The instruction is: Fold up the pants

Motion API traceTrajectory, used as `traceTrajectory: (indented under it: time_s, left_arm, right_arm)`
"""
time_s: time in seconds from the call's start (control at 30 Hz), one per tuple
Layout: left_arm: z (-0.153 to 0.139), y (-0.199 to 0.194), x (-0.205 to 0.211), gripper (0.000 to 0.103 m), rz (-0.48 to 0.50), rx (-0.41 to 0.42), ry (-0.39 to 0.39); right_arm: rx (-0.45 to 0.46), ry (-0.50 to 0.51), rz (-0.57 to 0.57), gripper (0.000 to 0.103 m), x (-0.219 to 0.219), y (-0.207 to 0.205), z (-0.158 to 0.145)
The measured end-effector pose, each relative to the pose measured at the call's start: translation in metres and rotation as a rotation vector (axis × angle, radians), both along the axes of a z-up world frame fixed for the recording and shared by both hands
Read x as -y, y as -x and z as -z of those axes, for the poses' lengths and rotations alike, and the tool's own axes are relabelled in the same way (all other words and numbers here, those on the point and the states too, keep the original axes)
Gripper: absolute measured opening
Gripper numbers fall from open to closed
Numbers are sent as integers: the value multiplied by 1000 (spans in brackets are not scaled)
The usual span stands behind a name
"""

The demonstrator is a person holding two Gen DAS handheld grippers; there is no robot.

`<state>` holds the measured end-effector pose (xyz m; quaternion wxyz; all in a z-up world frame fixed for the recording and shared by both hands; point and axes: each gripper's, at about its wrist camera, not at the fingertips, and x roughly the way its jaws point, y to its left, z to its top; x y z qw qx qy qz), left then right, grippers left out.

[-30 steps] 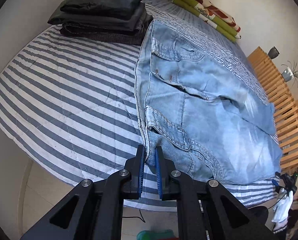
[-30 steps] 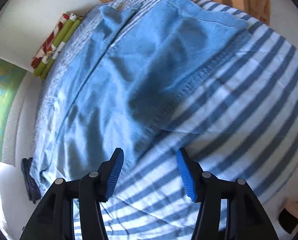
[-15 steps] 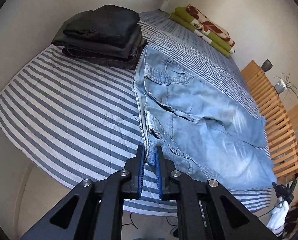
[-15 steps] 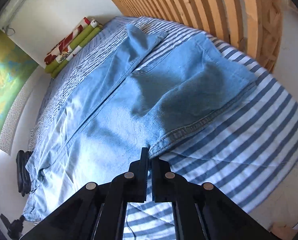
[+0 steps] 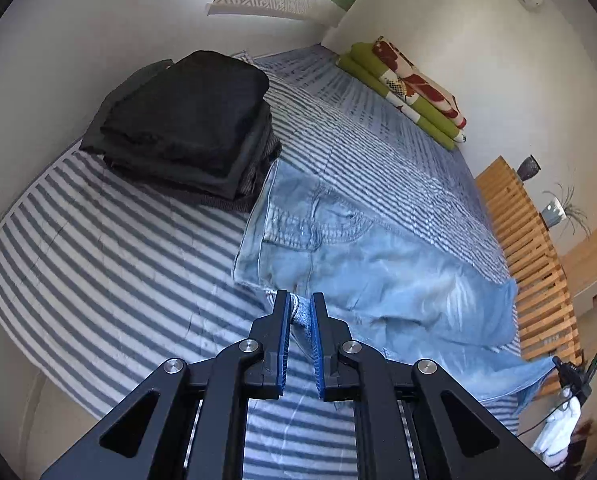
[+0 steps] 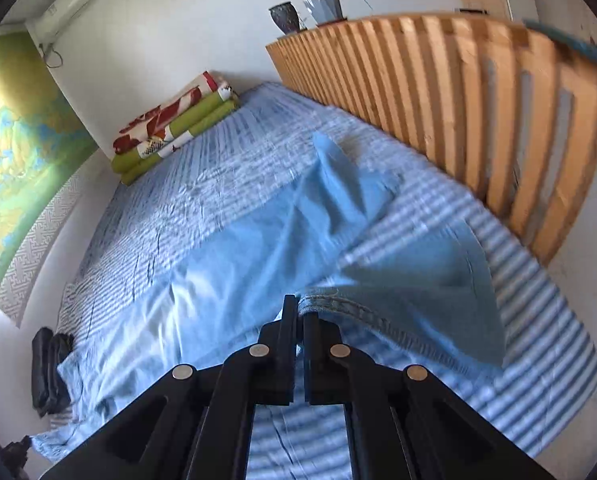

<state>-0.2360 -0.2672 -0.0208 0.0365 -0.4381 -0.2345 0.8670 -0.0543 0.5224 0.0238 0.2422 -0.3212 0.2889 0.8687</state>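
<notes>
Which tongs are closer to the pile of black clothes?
Left. The left tongs pinch the jeans at the waistband end, just past the black clothes pile. The right tongs grip the hem at the far end, by the wooden headboard.

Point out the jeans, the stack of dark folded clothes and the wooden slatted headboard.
jeans (image 5: pixel 398 280): left wrist view, pale leg panel.
stack of dark folded clothes (image 5: pixel 190 120): left wrist view, top garment.
wooden slatted headboard (image 6: pixel 458 92): right wrist view, middle slats.

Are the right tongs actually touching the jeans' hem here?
Touching. The right wrist view shows the right tongs shut on the stitched hem of the jeans, lifting it off the striped bedspread.
</notes>
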Motion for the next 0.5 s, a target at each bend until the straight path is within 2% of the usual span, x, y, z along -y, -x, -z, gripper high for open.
traceTrajectory:
  time_s: [0.13, 0.23, 0.37, 0.5]
  left_arm:
    - [-15, 76, -5, 10, -28, 9, 84]
    - [-9, 140, -16, 9, -41, 37, 145]
    - [21, 213, -24, 9, -57, 107, 189]
    - [57, 265, -35, 9, -51, 170, 257]
  right_arm:
    - [17, -78, 3, 2, -9, 96, -17]
    - [56, -129, 11, 2, -12, 165, -13]
    - [153, -205, 15, 2, -12, 250, 20]
    - [237, -212, 18, 2, -17, 300, 64]
